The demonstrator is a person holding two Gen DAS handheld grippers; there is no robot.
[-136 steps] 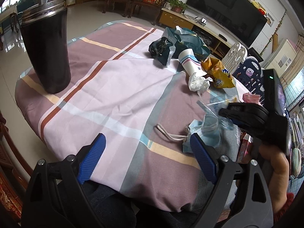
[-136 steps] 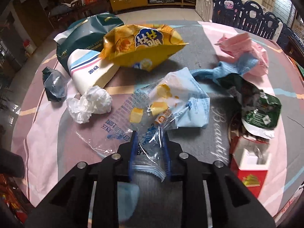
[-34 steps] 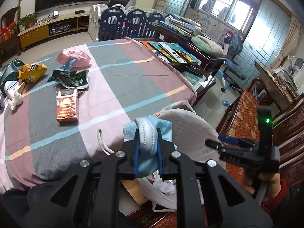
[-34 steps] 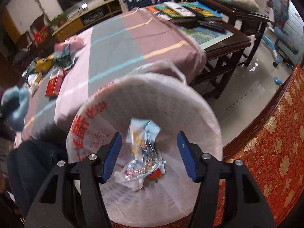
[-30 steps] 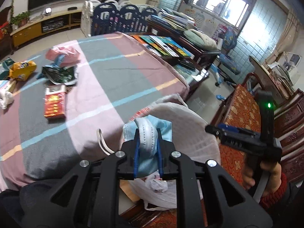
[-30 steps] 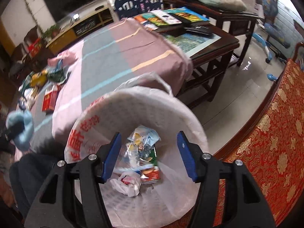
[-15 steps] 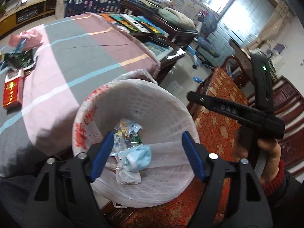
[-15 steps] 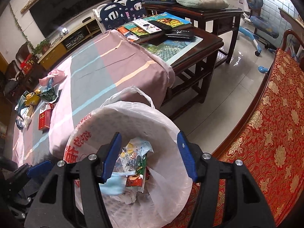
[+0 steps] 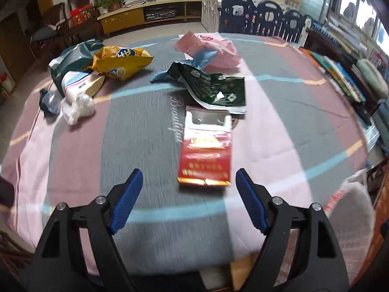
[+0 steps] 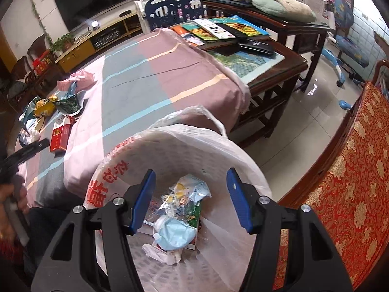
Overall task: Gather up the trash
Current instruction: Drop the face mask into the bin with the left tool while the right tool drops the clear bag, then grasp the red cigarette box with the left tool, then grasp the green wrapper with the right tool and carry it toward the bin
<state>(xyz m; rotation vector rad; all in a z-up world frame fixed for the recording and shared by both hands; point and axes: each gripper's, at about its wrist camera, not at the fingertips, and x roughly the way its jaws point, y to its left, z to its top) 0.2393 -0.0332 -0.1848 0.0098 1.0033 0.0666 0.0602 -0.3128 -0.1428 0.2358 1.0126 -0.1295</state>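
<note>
1. Left wrist view: the left gripper (image 9: 187, 180) stands wide, its jaws having just been opening, and nothing lies between the blue pads (image 9: 126, 200).
2. Just beyond the tips, toward 12 o'clock, a red cigarette carton (image 9: 205, 155) lies flat on the striped tablecloth (image 9: 136, 131), its torn white end pointing away.
3. At 12 o'clock past the carton sits a dark green foil wrapper (image 9: 214, 90), touching the carton's far end; a pink plastic bag (image 9: 211, 48) lies beyond it, with a blue scrap between them.
4. Toward 10 o'clock lie a yellow snack bag (image 9: 124, 60), a tipped paper cup (image 9: 82, 85) and a crumpled white tissue (image 9: 77, 107), close together and well apart from the carton.
5. At 4 o'clock, the white rim of the lined bin (image 9: 352, 209) shows off the table's edge.
6. Right wrist view: the right gripper (image 10: 190, 199) hangs with jaws apart and empty above the trash bin (image 10: 175, 143), whose white bag carries red print.
7. Inside the bin, between the pads, lie a blue face mask (image 10: 176, 234), clear snack wrappers (image 10: 187, 194) and a white tissue wad (image 10: 163, 254).
8. At 9 o'clock a hand (image 10: 9, 209) grips the other tool's handle; the carton (image 10: 59, 133) lies on the cloth just past its tips.
9. At 1 o'clock stands a dark wooden table (image 10: 272, 73) with books; a red patterned seat (image 10: 345, 170) lies at 3 o'clock.
</note>
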